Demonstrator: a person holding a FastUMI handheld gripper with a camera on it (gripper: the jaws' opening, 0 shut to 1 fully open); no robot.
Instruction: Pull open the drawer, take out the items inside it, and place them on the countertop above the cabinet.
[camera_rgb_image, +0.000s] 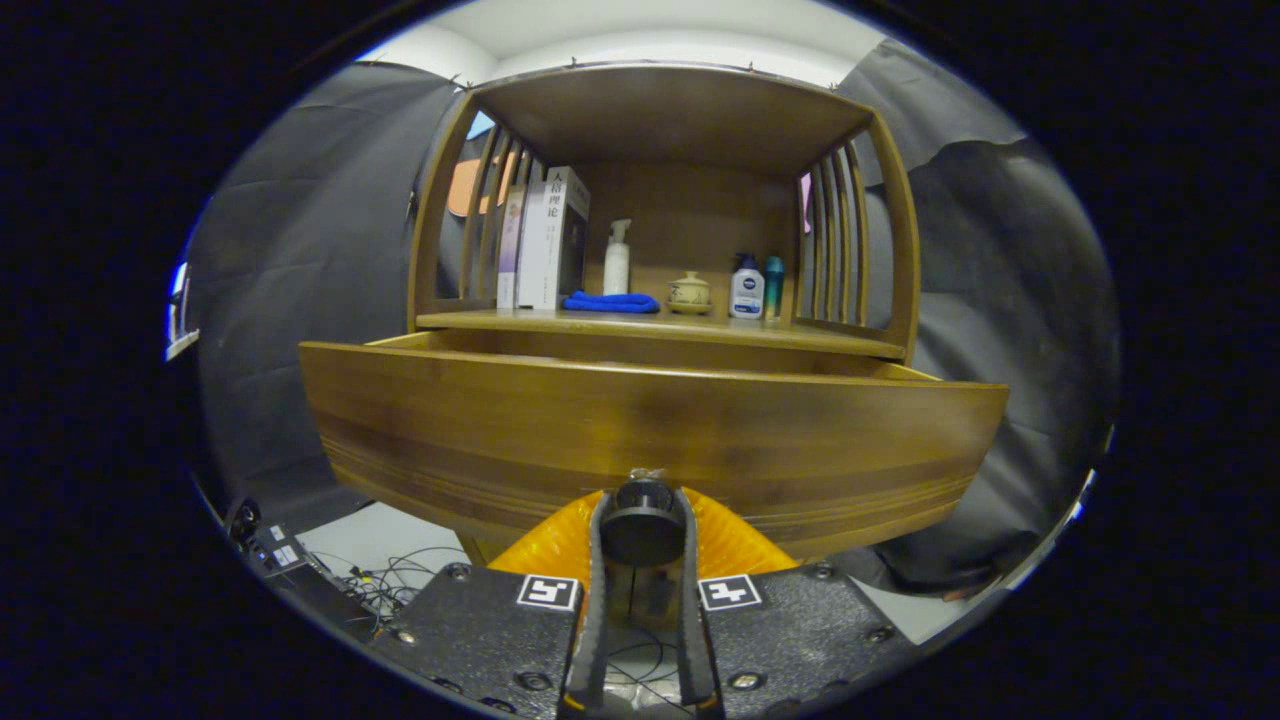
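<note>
Gripper view, near to far: tongs (641, 520) sit closed down on the drawer's dark round knob (641, 533), one finger pressed to each side of it, gap no wider than the knob. Just beyond the fingertips is the wooden drawer front (650, 430), wide, curved by the lens, pulled out toward the camera; its top rim stands clear of the cabinet body, w/ a strip of the open cavity visible behind it. Contents of the drawer can't be seen from this low angle.

Below & to the left, pale floor (385, 545) w/ loose cables (400, 580) and a small dark device.

Above the drawer, farther back, the worktop (640, 325) of the cabinet, roofed by a wooden frame w/ slatted sides. On it, left to right: upright books (548, 240), a folded blue cloth (610, 302), a white pump bottle (617, 258) behind the cloth, a small lidded ceramic pot (689, 292), a white-and-blue bottle (746, 288), a teal bottle (774, 285) just beside it.

Room: black cloth walls (290, 300) both sides, white ceiling (640, 30) at far top.
</note>
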